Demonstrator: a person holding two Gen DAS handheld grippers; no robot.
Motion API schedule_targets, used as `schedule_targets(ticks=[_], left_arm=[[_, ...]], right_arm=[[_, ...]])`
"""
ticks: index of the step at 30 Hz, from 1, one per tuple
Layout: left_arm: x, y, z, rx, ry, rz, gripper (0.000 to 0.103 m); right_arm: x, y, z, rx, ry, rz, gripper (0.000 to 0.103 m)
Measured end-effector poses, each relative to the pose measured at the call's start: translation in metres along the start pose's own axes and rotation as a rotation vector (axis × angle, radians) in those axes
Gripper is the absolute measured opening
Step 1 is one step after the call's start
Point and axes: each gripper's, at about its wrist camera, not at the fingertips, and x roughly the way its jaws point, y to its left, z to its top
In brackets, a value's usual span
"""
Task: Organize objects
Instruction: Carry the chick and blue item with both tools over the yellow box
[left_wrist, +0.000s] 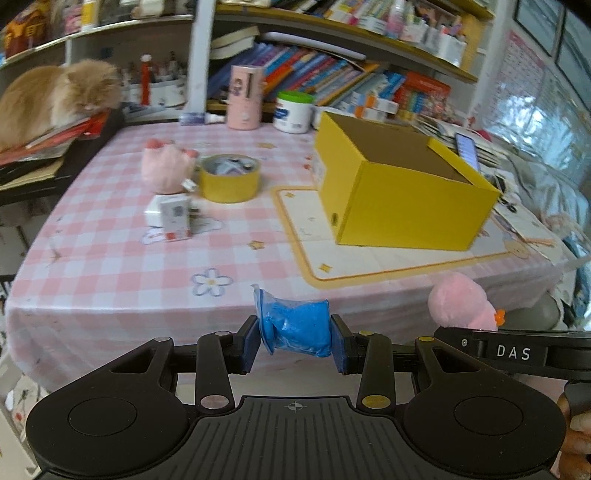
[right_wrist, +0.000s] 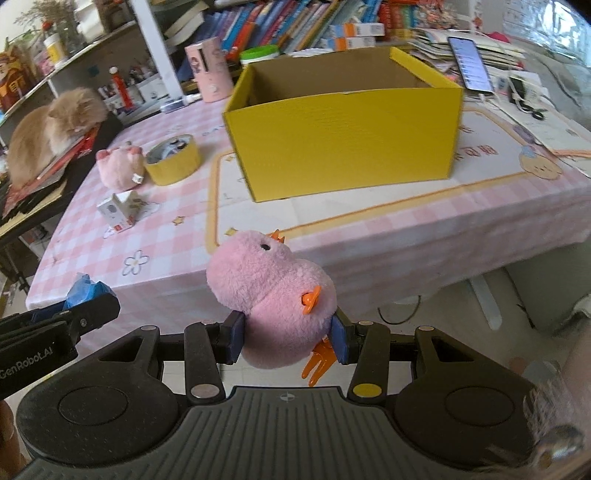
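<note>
Left edge: cat (left_wrist: 55, 98) lying on a stack of books beside the desk (left_wrist: 110, 266), partly cropped in both views; the shelves (left_wrist: 332, 29) behind are too blurred to read anything. On the desk, left to right: pink plush (left_wrist: 166, 171), small white carton (left_wrist: 173, 218) just in front of it, tape roll (left_wrist: 229, 178) touching the plush's side with some unclear bits in its core, then yellow box (left_wrist: 402, 199) open on top, standing on a cream mat (left_wrist: 369, 262). From the left wrist view the box inside is mostly hidden; the right wrist view shows bare cardboard walls but not the floor. Phone (right_wrist: 471, 62) lit up on the paper pile behind the box. Left hand-held gripper (left_wrist: 297, 341) is clamped on a blue bag (left_wrist: 295, 325), held off the desk's near edge, pointing down toward the top; only the bag's tip shows in the right view. Right hand-held gripper (right_wrist: 288, 341) is clamped on a pink duck (right_wrist: 273, 295), also in front of the desk edge, aimed at the box; the duck's lower body is squeezed between the pads, one orange foot hanging below. The two grippers sit side by side, near each other. Pink checked cloth on the desk; pale floor visible under it.
</note>
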Motion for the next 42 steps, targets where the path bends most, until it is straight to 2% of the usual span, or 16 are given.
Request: schedule_targets(ticks=[14,27,42], left_arm=[[0.016,-0.05,0.011,0.127,0.012,-0.119,0.038],[0.025,-0.058,0.024,0.14,-0.005,-0.114,0.037],[0.037,-0.071,0.051,0.166,-0.066,-0.11,0.037]], right_arm=[[-0.022,-0.047,-0.007,0.116,-0.03,-0.102,0.043],[-0.017,-0.061,0.006,0.138,-0.035,-0.104,0.043],[0.0,-0.068,0.041,0.103,-0.042,-0.087,0.043]])
